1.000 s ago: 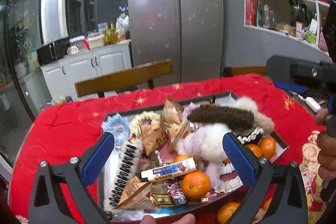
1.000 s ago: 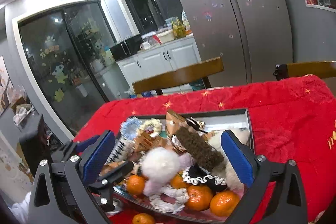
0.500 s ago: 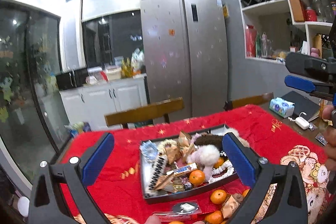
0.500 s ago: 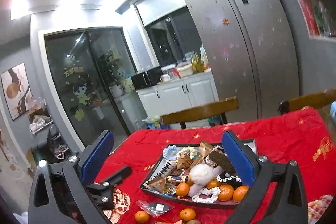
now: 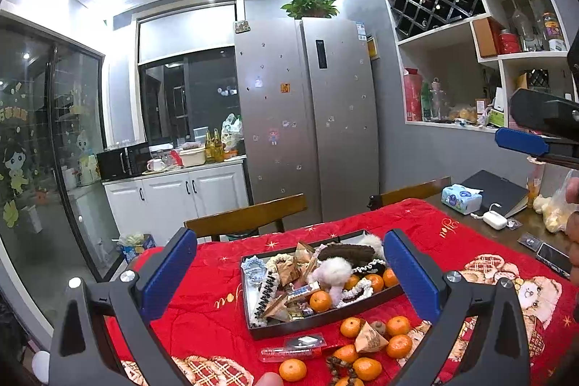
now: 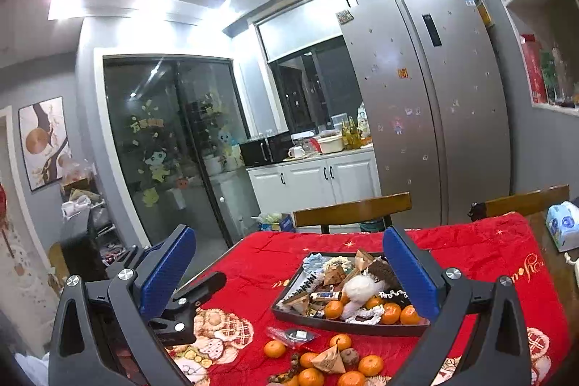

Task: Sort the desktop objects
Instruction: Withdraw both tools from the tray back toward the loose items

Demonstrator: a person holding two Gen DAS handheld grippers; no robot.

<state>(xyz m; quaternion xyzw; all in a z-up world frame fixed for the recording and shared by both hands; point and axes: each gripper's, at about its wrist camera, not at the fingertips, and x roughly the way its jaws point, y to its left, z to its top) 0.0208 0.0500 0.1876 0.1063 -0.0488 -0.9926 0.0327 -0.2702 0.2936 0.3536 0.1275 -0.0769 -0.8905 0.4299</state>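
Both grippers are held up above the table with jaws spread wide and nothing between them: the left gripper frames the tray, and the right gripper looks at the same tray from further right. The tray sits on a red cloth and it's stuffed: a white pompom, a dark fuzzy hair clip, a black comb along its left side, a small tube, brown wrapped snacks and a few oranges. In front of the tray, loose on the cloth, there's a clear packet, more oranges and one pyramid snack. Off to the right past the cloth are a tissue pack and a white charger on bare wood. The right gripper also shows at the right edge of the left view.
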